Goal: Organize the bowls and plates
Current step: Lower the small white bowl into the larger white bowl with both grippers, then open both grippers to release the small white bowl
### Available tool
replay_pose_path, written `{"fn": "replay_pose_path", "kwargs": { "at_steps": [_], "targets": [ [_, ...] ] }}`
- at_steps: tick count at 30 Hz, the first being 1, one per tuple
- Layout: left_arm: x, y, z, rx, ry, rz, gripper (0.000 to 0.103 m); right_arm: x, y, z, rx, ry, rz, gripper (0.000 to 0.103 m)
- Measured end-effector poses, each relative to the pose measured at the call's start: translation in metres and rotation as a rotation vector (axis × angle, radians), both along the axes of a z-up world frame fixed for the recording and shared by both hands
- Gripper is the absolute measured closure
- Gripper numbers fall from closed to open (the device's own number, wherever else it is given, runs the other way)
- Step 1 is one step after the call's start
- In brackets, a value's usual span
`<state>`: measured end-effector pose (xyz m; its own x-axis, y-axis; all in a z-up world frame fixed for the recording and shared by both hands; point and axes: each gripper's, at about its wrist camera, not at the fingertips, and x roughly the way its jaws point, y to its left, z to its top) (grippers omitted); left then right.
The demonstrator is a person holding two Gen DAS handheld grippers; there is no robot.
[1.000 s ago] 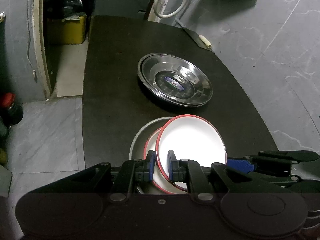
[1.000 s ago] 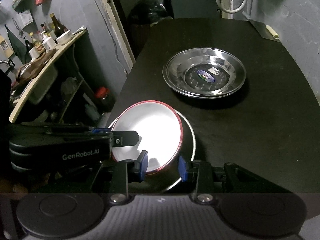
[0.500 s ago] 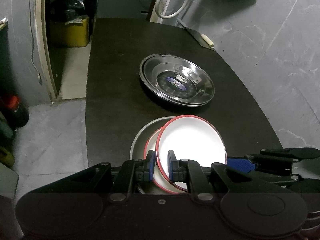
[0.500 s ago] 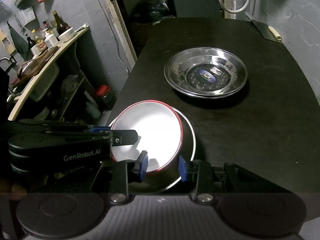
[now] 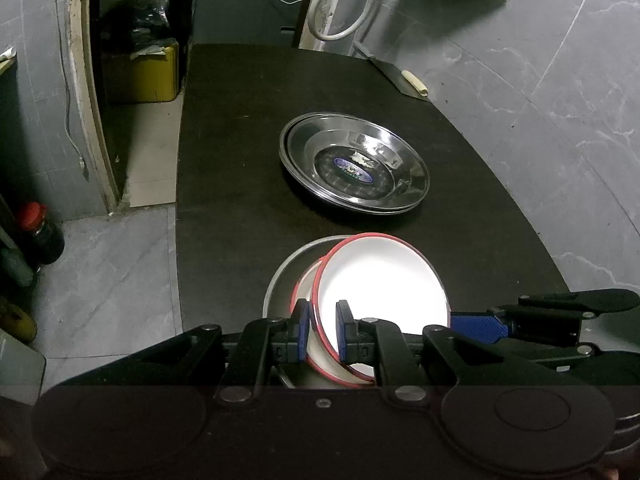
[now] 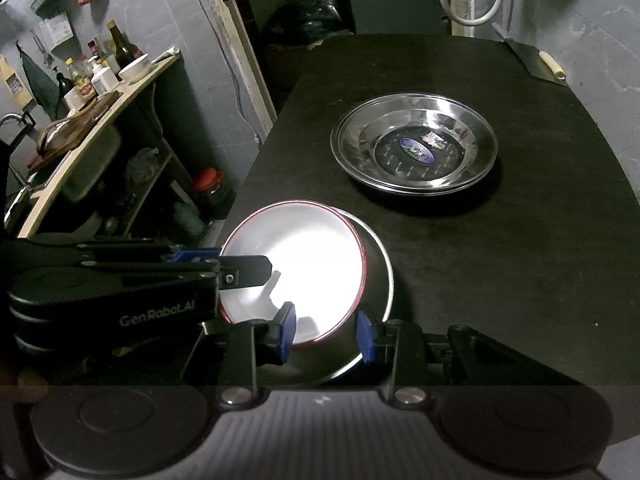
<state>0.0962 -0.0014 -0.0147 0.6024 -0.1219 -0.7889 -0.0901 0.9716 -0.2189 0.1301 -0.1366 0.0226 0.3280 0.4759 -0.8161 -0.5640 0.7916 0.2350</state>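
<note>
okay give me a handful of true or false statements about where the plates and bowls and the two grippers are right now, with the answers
1. The left gripper is clamped on the rim of the red-rimmed white bowl. True.
2. The steel plates farther back on the black table are a stack of at least two. True; two rims show.
3. The red-rimmed white bowl lies flat on the bare table. False; it sits tilted over a steel bowl, with another red-rimmed bowl showing beneath it.
4. The right gripper is gripping the steel plates. False; its blue pads straddle the near rims of the white and steel bowls, far from those plates.
5. A cleaver lies at the table's far right corner. True.
</note>
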Motion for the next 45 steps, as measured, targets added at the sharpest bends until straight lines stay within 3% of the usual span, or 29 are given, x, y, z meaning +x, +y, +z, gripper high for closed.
{"fn": "replay_pose_path", "kwargs": {
  "at_steps": [13, 17, 25, 32, 34, 36, 37, 40, 42, 45],
  "targets": [
    [-0.002, 0.000, 0.003, 0.001, -0.001, -0.001, 0.087, 0.001, 0.000, 0.000, -0.001, -0.001, 0.004, 0.066],
    [-0.004, 0.000, 0.006, 0.025, -0.011, 0.004, 0.077, 0.001, -0.001, 0.002, 0.000, -0.005, 0.001, 0.066],
    [-0.007, 0.006, 0.003, 0.007, -0.011, 0.011, 0.075, 0.001, -0.003, 0.004, 0.000, -0.008, 0.005, 0.066],
    [-0.012, 0.014, 0.001, -0.052, -0.033, 0.032, 0.063, -0.005, -0.008, 0.009, 0.005, -0.048, -0.007, 0.065],
    [-0.016, 0.017, 0.006, -0.075, -0.063, 0.037, 0.056, -0.007, -0.014, 0.015, 0.008, -0.081, -0.027, 0.056],
    [-0.022, 0.022, 0.011, -0.090, -0.094, 0.058, 0.019, -0.008, -0.020, 0.019, 0.016, -0.103, -0.051, 0.046],
    [-0.026, 0.023, 0.014, -0.080, -0.115, 0.076, 0.014, -0.008, -0.024, 0.021, 0.018, -0.114, -0.067, 0.043],
    [-0.036, 0.030, 0.021, -0.055, -0.153, 0.118, 0.007, -0.006, -0.032, 0.022, 0.011, -0.122, -0.102, 0.029],
    [-0.040, 0.035, 0.020, -0.049, -0.144, 0.151, 0.001, -0.002, -0.038, 0.021, 0.004, -0.112, -0.126, 0.016],
    [-0.041, 0.042, 0.018, -0.010, -0.106, 0.206, 0.001, 0.003, -0.045, 0.018, -0.017, -0.104, -0.159, 0.002]
  ]
}}
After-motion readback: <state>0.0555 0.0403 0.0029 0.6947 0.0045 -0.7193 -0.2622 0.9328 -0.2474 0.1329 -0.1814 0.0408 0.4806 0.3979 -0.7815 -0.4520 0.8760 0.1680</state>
